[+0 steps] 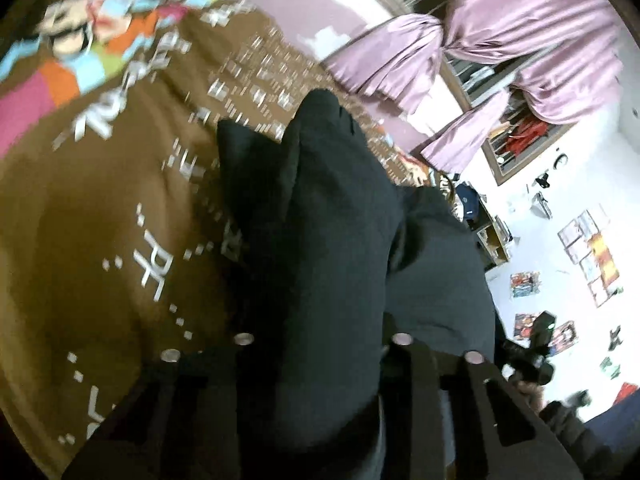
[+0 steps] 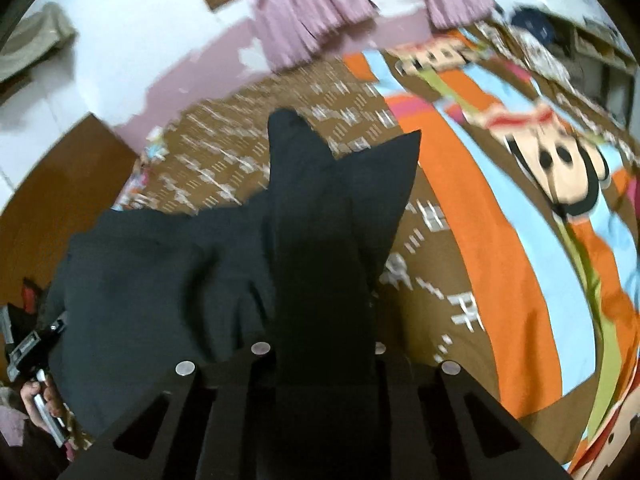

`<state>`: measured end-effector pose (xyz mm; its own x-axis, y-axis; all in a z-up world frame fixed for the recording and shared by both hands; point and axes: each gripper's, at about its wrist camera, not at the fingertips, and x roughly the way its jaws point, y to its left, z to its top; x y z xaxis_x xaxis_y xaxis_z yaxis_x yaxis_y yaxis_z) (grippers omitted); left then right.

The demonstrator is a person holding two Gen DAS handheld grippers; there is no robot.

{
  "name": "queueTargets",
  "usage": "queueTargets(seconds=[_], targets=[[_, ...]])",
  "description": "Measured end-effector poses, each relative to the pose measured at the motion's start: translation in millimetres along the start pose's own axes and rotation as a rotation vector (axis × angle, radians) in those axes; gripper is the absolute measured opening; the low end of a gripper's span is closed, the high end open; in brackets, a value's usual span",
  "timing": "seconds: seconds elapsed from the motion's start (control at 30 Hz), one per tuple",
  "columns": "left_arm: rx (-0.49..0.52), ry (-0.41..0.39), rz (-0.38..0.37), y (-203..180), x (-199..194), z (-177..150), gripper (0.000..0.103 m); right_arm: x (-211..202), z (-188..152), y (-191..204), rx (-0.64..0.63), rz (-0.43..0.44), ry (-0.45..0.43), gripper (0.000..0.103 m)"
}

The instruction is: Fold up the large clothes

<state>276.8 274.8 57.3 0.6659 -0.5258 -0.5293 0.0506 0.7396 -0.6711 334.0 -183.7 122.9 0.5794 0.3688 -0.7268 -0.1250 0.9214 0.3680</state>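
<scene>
Both grippers' jaws clamp the dark garment (image 1: 320,208), left gripper (image 1: 316,344) and right gripper (image 2: 320,348), cloth rising toward twelve o'clock over the bed (image 2: 480,216).

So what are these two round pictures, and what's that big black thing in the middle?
No robot here: a person holds a pair of tongs in each hand, and each pair has a small camera looking along its two fingers. That lens makes the pictures round and bendy.

One picture is from the left tongs, the other from the right tongs. The black bars with silver dots at the bottom are the tongs themselves.

The black thing is a dark piece of clothing. Both tongs are pinched shut on it, so the cloth bunches up in front of each camera.

Under it is a bed with a brown bedspread with orange and blue stripes and a cartoon face. Behind are purple curtains and a white wall with pictures. In the right picture you can see the person's other hand in the corner.
</scene>
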Motion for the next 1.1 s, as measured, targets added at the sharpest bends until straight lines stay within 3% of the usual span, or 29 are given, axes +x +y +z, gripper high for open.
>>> queueTargets(seconds=[0.1, 0.23, 0.37, 0.53, 0.63, 0.7, 0.73, 0.8, 0.87, 0.97, 1.1], targets=[[0.06, -0.051, -0.009, -23.3, -16.5, 2.6, 0.019, -10.6, 11.8, 29.9, -0.047, 0.043, -0.044, 0.012], [0.163, -0.126, 0.04, -55.2, -38.7, 2.9, 0.019, -11.3, 24.8, 68.4, -0.085, 0.102, -0.096, 0.012], [0.158, -0.213, 0.078, -58.1, -70.8, 7.2, 0.019, 7.6, 29.9, 87.9, -0.085, 0.143, -0.107, 0.012], [0.117, -0.267, 0.145, -33.0, -87.2, 11.1, 0.019, 60.4, 19.3, 94.5, -0.033, 0.058, -0.009, 0.013], [0.067, -0.207, 0.25, -7.5, -68.0, 9.0, 0.02, 79.7, 10.6, 84.8, -0.014, -0.027, 0.01, 0.018], [0.053, -0.184, 0.311, 3.9, -57.0, 3.2, 0.024, 83.9, 5.8, 73.5, 0.008, -0.039, 0.022, 0.022], [0.044, -0.177, 0.324, 8.1, -54.4, -0.3, 0.025, 85.1, 4.7, 68.5, 0.019, -0.036, 0.028, 0.024], [0.017, -0.162, 0.338, 12.5, -51.2, -2.1, 0.035, 85.2, 2.9, 59.2, 0.033, -0.034, 0.045, 0.039], [0.002, -0.149, 0.361, 13.3, -51.0, -2.2, 0.04, 81.8, 2.5, 53.6, 0.046, -0.038, 0.038, 0.079], [0.003, -0.139, 0.428, 13.5, -50.4, -2.3, 0.057, 68.9, 0.7, 56.1, 0.041, -0.067, -0.01, 0.093], [0.01, -0.146, 0.584, 12.1, -53.8, -8.1, 0.084, 53.8, -5.2, 69.3, -0.033, -0.082, -0.048, 0.098]])
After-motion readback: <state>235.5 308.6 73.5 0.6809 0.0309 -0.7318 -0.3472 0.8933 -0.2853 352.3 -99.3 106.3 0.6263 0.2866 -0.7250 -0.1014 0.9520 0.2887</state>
